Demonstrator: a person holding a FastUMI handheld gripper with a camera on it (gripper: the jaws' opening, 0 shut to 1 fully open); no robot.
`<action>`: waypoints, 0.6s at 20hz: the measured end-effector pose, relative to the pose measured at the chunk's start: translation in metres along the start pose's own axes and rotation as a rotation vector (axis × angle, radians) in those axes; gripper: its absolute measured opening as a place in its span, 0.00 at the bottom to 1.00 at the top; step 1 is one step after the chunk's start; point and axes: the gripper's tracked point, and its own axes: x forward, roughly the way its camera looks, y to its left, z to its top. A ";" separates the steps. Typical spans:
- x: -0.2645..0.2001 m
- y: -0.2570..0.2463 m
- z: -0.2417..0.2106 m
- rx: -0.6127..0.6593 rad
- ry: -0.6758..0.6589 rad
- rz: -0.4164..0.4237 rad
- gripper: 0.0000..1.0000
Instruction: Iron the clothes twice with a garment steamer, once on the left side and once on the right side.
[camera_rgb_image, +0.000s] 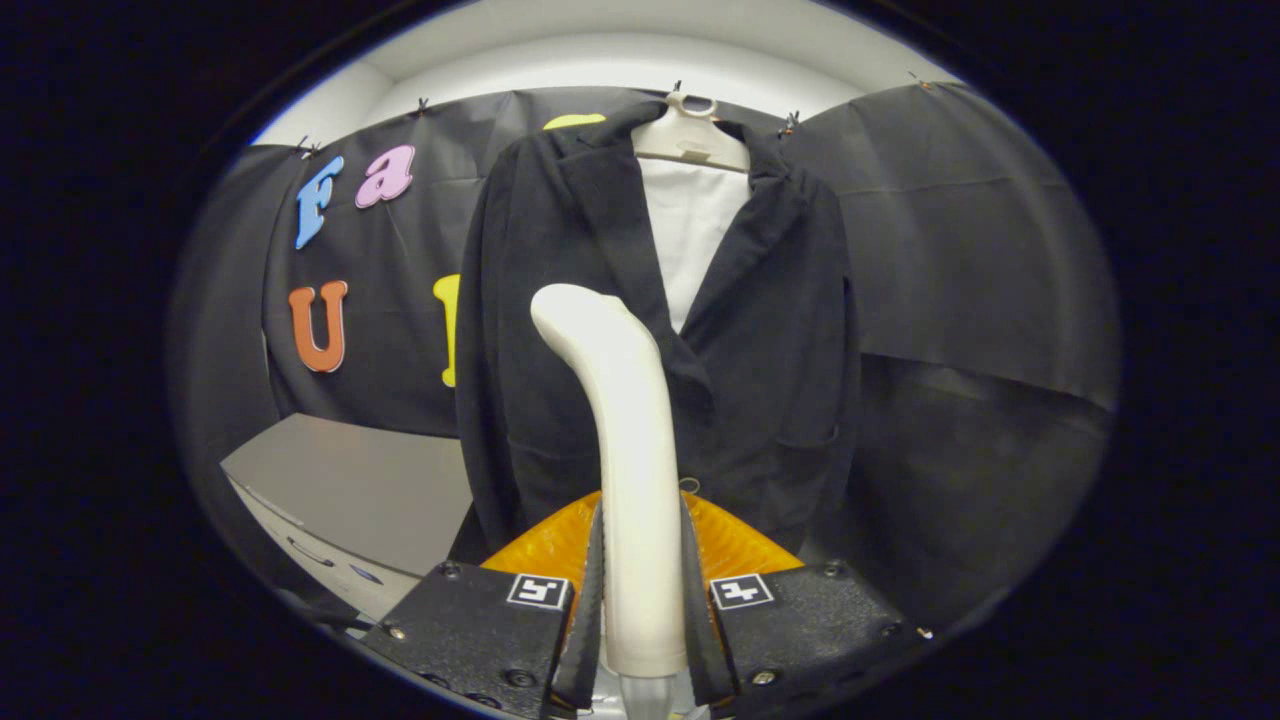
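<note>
Between the two fingers of the tool (643, 600), nearest to the camera, stands the cream handle of the garment steamer (625, 440). Both fingers press against its sides, so the tool is clamped on it. The handle rises upright from the fingers and bends at its top toward the left, its rounded head ending in front of the hanging clothes. Just behind the fingers an orange ribbed part (735, 545) spreads out on both sides of the handle.

Beyond the steamer hangs a black jacket (790, 350), open at the front, with a white garment (695, 230) showing between its lapels. Both hang on a pale hanger (695, 135) whose hook sits at the top edge of the black cloth wall. The steamer's head overlaps the jacket's left front panel as seen from here; whether it touches the fabric I cannot tell. A pocket seam shows low on the other panel.

To the left of the jacket, lower down, a grey table (350, 490) juts out from the wall. Black cloth (980, 280) covers the booth's wall behind everything, pinned up with small clips, and above it runs a white ceiling (600, 45).
</note>
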 end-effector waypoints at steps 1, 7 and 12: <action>0.003 0.001 -0.010 0.001 0.017 0.000 0.38; 0.010 -0.003 -0.048 -0.002 0.080 -0.004 0.39; 0.013 -0.011 -0.080 0.013 0.138 -0.005 0.38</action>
